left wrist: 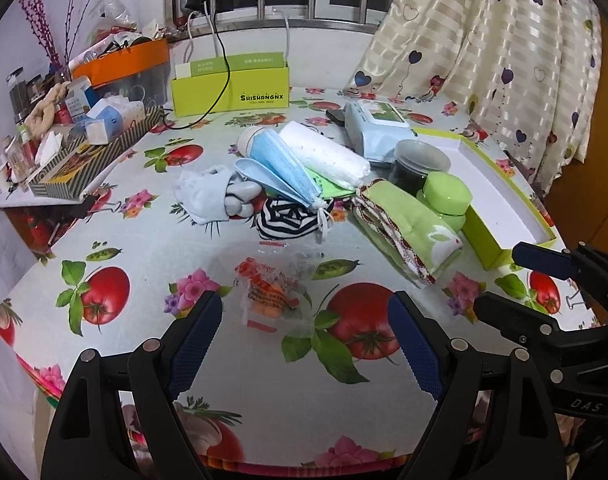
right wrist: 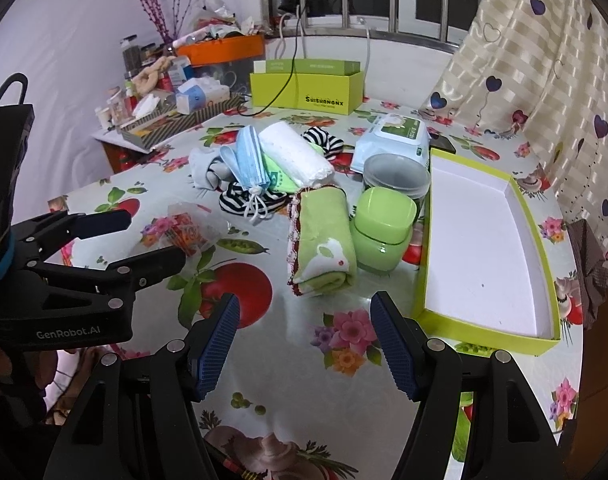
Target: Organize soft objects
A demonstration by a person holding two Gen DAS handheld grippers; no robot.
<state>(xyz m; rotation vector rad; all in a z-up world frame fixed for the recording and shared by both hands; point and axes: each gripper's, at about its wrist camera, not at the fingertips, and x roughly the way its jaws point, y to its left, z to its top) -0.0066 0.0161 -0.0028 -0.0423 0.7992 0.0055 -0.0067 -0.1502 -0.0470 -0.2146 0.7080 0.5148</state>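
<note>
A rolled green towel (right wrist: 324, 240) with a white rabbit lies mid-table, just ahead of my right gripper (right wrist: 304, 346), which is open and empty. Behind it a pile holds blue face masks (right wrist: 250, 160), a white rolled cloth (right wrist: 296, 156), striped socks (right wrist: 244, 198) and a pale grey cloth (right wrist: 202, 168). An empty green-edged box lid (right wrist: 484, 240) lies to the right. My left gripper (left wrist: 304, 340) is open above a clear packet of orange items (left wrist: 270, 296), not touching it. The green towel (left wrist: 408, 224) and masks (left wrist: 284, 164) also show in the left wrist view.
A green jar (right wrist: 384, 232) and a clear-lidded dark jar (right wrist: 396, 176) stand between towel and lid. A wet-wipes pack (right wrist: 392, 136), a green box (right wrist: 308, 88) with a black cable, and a cluttered striped tray (right wrist: 176, 116) sit behind. A curtain (right wrist: 544, 60) hangs right.
</note>
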